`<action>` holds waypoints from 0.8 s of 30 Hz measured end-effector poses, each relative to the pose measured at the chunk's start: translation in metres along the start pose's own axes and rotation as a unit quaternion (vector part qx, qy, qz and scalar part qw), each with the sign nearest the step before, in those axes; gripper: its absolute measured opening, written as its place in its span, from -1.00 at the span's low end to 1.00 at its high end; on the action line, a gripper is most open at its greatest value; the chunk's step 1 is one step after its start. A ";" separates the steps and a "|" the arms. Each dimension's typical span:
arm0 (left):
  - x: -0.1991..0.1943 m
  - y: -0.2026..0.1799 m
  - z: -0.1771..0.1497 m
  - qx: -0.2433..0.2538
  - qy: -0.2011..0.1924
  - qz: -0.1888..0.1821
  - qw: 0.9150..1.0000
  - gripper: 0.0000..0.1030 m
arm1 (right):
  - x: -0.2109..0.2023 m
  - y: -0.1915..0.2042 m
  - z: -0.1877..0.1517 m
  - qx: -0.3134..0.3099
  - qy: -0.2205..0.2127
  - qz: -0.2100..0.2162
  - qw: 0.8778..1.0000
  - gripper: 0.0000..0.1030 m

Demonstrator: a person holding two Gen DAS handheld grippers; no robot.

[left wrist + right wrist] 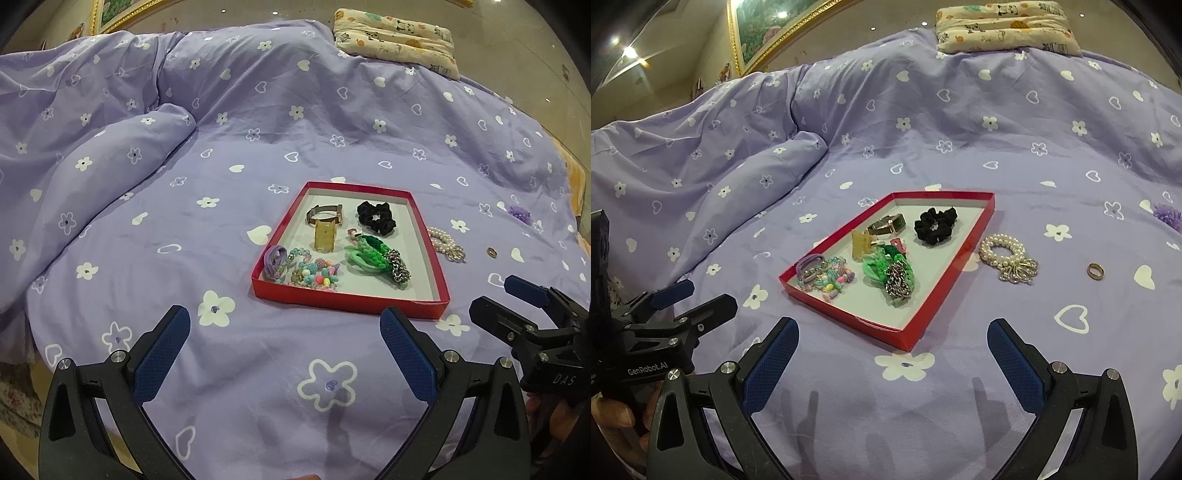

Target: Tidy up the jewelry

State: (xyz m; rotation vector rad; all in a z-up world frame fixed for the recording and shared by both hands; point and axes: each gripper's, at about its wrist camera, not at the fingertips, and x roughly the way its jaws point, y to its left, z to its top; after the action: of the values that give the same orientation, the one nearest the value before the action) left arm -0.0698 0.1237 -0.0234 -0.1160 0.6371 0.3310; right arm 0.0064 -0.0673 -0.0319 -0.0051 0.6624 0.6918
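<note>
A red tray lies on the purple bedspread. It holds a black scrunchie, a gold watch, a gold clip, green braided bands with a silver chain, a purple hair tie and coloured beads. A pearl bracelet, a small ring and a purple flower piece lie right of the tray. My left gripper and right gripper are open, empty, near the tray's front edge.
A bunched purple duvet rises to the left of the tray. A patterned pillow lies at the far end of the bed. A gold-framed picture hangs on the wall behind.
</note>
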 end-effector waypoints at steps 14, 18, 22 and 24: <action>-0.004 -0.001 0.000 -0.001 -0.001 -0.001 1.000 1.00 | -0.003 0.002 -0.002 0.003 -0.002 0.001 1.000 1.00; -0.003 -0.003 0.000 0.000 0.002 -0.002 1.000 1.00 | -0.004 0.005 -0.002 -0.001 -0.002 0.001 1.000 1.00; -0.003 -0.004 -0.001 0.001 0.003 -0.002 1.000 1.00 | -0.003 0.004 -0.002 0.001 0.000 0.002 1.000 1.00; -0.003 -0.004 -0.001 0.003 0.003 -0.004 1.000 1.00 | -0.003 0.004 -0.002 0.003 0.001 0.003 1.000 1.00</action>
State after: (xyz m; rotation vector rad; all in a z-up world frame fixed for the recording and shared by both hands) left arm -0.0711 0.1185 -0.0223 -0.1138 0.6436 0.3221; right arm 0.0013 -0.0663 -0.0309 0.0018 0.6670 0.6966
